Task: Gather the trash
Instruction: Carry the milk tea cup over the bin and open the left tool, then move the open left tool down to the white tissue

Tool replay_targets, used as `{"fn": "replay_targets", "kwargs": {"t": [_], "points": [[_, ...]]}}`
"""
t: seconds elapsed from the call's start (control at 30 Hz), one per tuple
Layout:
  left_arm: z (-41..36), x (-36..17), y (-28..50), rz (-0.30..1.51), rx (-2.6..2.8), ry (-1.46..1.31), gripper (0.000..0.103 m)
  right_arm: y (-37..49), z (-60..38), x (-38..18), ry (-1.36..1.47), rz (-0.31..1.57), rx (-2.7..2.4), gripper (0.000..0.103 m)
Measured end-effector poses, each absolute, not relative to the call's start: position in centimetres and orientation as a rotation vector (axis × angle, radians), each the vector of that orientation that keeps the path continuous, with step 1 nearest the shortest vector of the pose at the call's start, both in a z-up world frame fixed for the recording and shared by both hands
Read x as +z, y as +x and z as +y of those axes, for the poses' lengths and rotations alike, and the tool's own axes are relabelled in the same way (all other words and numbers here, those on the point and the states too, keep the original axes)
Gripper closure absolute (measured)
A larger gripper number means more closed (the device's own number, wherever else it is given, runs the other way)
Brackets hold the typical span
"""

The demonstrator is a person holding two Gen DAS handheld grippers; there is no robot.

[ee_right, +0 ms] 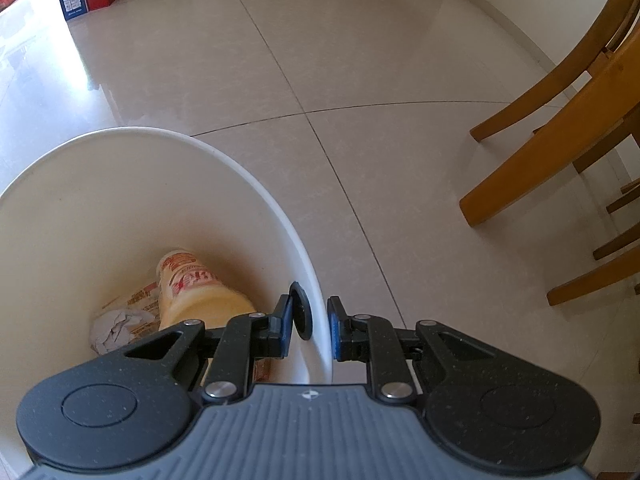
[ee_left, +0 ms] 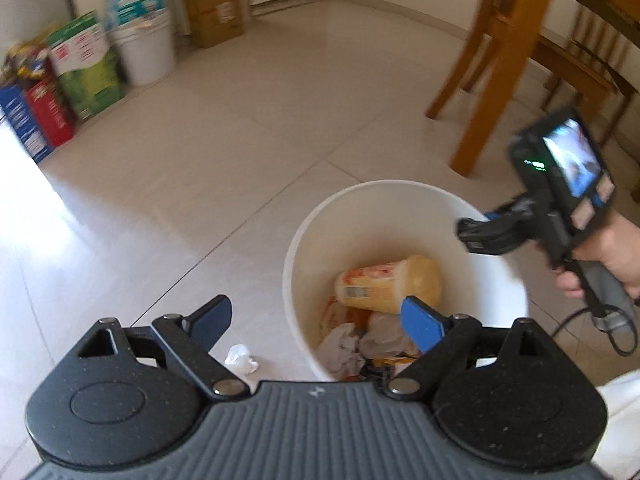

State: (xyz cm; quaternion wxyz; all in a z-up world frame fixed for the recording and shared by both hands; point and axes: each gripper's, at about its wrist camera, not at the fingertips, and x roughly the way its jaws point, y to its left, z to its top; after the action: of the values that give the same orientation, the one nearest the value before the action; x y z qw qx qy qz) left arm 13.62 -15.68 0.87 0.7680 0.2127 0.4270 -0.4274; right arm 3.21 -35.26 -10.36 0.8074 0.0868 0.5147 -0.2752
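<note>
A white bin [ee_left: 500,280] stands on the tiled floor with a yellow bottle [ee_left: 388,282] and crumpled paper [ee_left: 348,346] lying inside. My left gripper [ee_left: 318,322] hangs open above the bin's near-left rim, nothing between its blue pads. A small white paper wad [ee_left: 241,358] lies on the floor just left of the bin. My right gripper [ee_right: 310,322] is shut on the bin's rim [ee_right: 316,304], one finger inside and one outside. In the left wrist view the right gripper [ee_left: 476,234] shows at the bin's right edge, held by a hand [ee_left: 616,256]. The bottle [ee_right: 200,292] shows inside too.
Wooden chair and table legs [ee_left: 492,80] stand to the right of the bin [ee_right: 540,152]. Cardboard boxes [ee_left: 48,108], a white bucket [ee_left: 146,50] and a brown carton [ee_left: 218,8] line the far wall on the left. A cable hangs from the right gripper's handle.
</note>
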Motion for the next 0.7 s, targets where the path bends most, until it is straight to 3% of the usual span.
{"fn": "replay_targets", "kwargs": {"t": [0.27,0.7], "points": [[-11.3,-3.0,17.0,0.942,-0.757,0.404,0.009,3.2,-34.8,-10.5,0.171,1.101,-0.596,0.081],[-10.9,-18.4,18.2,0.969,-0.612,0.369,0.009,3.5,-34.4,-10.6,0.157,1.101,-0.607,0.08]]}}
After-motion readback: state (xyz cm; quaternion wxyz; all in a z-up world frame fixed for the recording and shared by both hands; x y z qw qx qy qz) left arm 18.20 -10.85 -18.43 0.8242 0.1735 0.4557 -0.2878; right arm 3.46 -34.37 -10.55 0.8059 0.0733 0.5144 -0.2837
